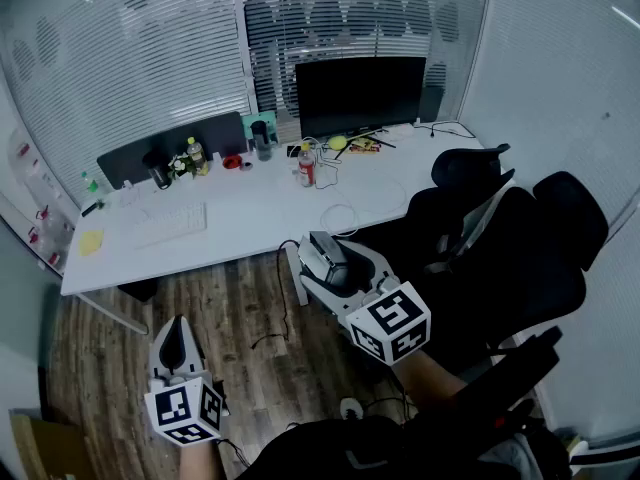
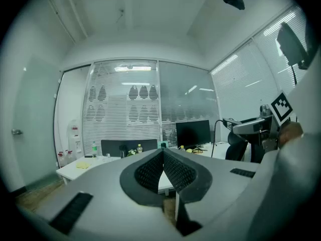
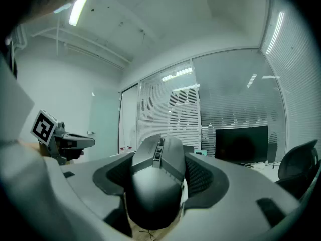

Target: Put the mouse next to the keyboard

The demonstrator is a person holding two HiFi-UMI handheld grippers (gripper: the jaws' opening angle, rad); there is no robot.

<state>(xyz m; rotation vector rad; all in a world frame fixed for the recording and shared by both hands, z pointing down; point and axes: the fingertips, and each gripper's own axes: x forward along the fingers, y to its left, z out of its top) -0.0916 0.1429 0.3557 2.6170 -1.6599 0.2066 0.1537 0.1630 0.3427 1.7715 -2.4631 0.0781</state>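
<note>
— Where is the dark grey rounded mouse (image 3: 153, 185) seen?
— Clamped in the right gripper's (image 3: 160, 154) jaws, off the white bench (image 1: 260, 218). The flat white keyboard (image 1: 170, 224) is shown by the head view alone. The left gripper's (image 2: 163, 157) jaws are pressed together.

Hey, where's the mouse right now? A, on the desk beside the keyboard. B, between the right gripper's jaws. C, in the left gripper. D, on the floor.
B: the right gripper view shows the mouse clamped between the jaws of the right gripper, held off the desk and away from the keyboard, while the left gripper is shut on nothing.
</note>
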